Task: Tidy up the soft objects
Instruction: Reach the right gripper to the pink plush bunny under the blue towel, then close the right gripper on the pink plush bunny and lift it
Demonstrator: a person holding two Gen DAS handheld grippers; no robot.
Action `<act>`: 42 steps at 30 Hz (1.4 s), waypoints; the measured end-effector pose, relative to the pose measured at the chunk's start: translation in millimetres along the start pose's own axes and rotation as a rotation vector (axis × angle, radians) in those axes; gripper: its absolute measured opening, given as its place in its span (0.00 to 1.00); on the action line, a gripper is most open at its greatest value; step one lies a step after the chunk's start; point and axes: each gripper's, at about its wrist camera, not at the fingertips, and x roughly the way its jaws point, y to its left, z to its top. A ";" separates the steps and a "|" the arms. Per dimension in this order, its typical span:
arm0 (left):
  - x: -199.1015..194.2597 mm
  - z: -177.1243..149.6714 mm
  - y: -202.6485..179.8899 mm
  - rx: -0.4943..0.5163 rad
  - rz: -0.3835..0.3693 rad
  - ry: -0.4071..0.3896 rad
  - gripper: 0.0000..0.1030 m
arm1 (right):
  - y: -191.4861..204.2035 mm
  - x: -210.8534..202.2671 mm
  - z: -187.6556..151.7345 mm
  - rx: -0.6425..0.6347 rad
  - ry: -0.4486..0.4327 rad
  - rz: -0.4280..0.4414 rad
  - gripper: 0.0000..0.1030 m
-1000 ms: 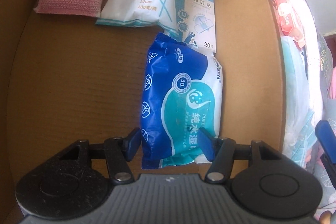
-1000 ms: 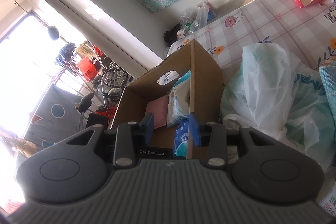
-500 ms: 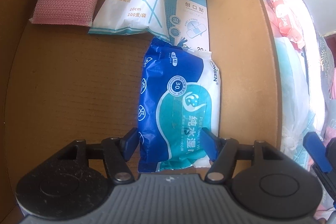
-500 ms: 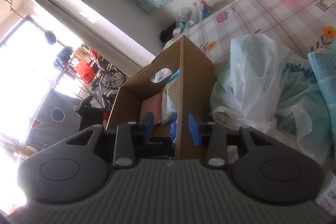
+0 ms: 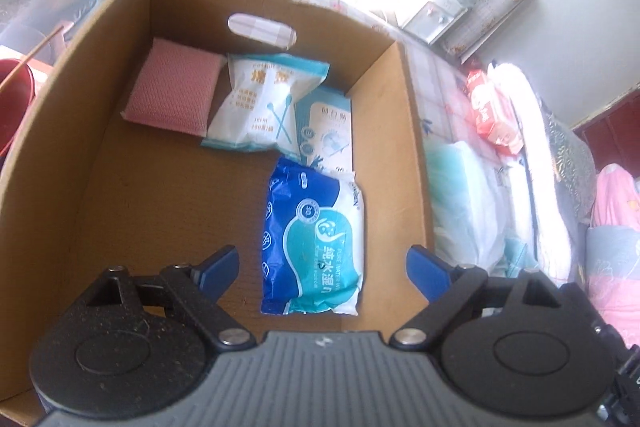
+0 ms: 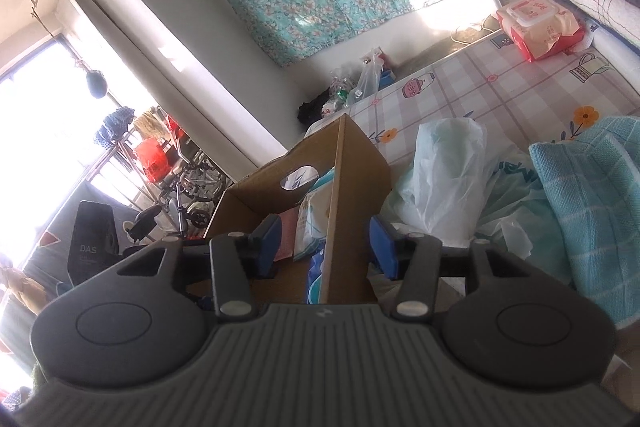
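Note:
In the left wrist view a cardboard box (image 5: 120,195) holds a blue wet-wipes pack (image 5: 314,239), a white cotton-swab bag (image 5: 264,103), a light blue plaster box (image 5: 328,127) and a pink sponge pad (image 5: 172,87). My left gripper (image 5: 322,267) is open and empty above the wipes pack, which lies loose on the box floor. My right gripper (image 6: 326,247) is open, its fingers on either side of the box's right wall (image 6: 352,211), not touching it. A red wipes pack (image 6: 540,27) lies on the bed.
A white plastic bag (image 6: 444,175) and a blue checked towel (image 6: 592,203) lie right of the box on the patterned sheet (image 6: 500,83). Rolled bedding (image 5: 520,147) and pink bedding (image 5: 616,251) sit further right. A wheelchair (image 6: 196,183) stands by the window.
My left gripper has let go of the blue wipes pack, opened wide and lifted back out of the box. My right gripper has opened wider and moved slightly back.

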 end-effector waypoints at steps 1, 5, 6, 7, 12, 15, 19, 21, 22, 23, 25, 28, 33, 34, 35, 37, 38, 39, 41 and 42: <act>-10.8 -2.8 -2.1 0.009 -0.003 -0.027 0.89 | -1.3 -6.3 0.0 -0.003 -0.016 -0.003 0.47; -34.3 -11.7 -32.6 0.080 -0.053 -0.111 0.91 | -11.4 -31.6 0.4 -0.002 -0.079 -0.022 0.50; -38.3 -16.2 -40.9 0.103 -0.072 -0.122 0.94 | -16.0 -39.1 0.7 0.002 -0.096 -0.030 0.50; -39.1 -22.5 -54.3 0.137 -0.093 -0.139 0.94 | -20.3 -44.9 1.1 0.006 -0.109 -0.036 0.50; -29.5 -60.7 -120.9 0.312 -0.155 -0.178 0.95 | -46.7 -75.9 1.3 0.036 -0.168 -0.074 0.51; -9.9 -79.9 -156.6 0.394 -0.178 -0.164 0.95 | -64.2 -97.0 0.3 0.046 -0.200 -0.112 0.51; 21.4 -104.0 -196.9 0.488 -0.184 -0.158 0.95 | -95.2 -125.0 -0.3 0.071 -0.240 -0.177 0.52; 39.8 -116.2 -214.1 0.534 -0.172 -0.142 0.95 | -113.4 -136.7 -1.2 0.090 -0.255 -0.218 0.52; 47.4 -120.6 -219.8 0.552 -0.174 -0.134 0.95 | -123.5 -141.4 -1.4 0.107 -0.260 -0.238 0.52; 56.9 -125.0 -225.8 0.569 -0.179 -0.123 0.95 | -133.1 -144.5 -1.4 0.123 -0.262 -0.256 0.52; 74.6 -133.0 -233.5 0.588 -0.191 -0.105 0.94 | -153.0 -148.4 -2.1 0.155 -0.258 -0.292 0.52; 96.4 -140.5 -243.7 0.617 -0.190 -0.085 0.87 | -176.6 -145.5 -2.2 0.192 -0.243 -0.333 0.52; 122.9 -142.9 -250.0 0.660 -0.161 -0.072 0.65 | -201.5 -122.0 2.6 0.221 -0.192 -0.363 0.52; 128.1 -142.2 -250.6 0.664 -0.151 -0.067 0.62 | -205.2 -116.0 4.2 0.223 -0.181 -0.367 0.52; 132.2 -141.6 -250.5 0.666 -0.145 -0.063 0.58 | -209.8 -109.5 6.9 0.229 -0.169 -0.373 0.52; 141.5 -139.5 -251.5 0.673 -0.132 -0.051 0.51 | -215.1 -99.4 11.0 0.238 -0.153 -0.381 0.52; 145.6 -139.0 -251.2 0.678 -0.125 -0.045 0.47 | -218.0 -95.9 12.5 0.240 -0.149 -0.394 0.52; 149.1 -138.6 -250.6 0.682 -0.120 -0.040 0.45 | -219.0 -94.2 13.9 0.239 -0.146 -0.405 0.52; 155.3 -137.4 -248.9 0.685 -0.112 -0.029 0.45 | -225.8 -85.6 17.0 0.239 -0.131 -0.428 0.52; 157.2 -136.6 -247.5 0.683 -0.111 -0.023 0.45 | -229.7 -81.3 18.4 0.244 -0.122 -0.431 0.53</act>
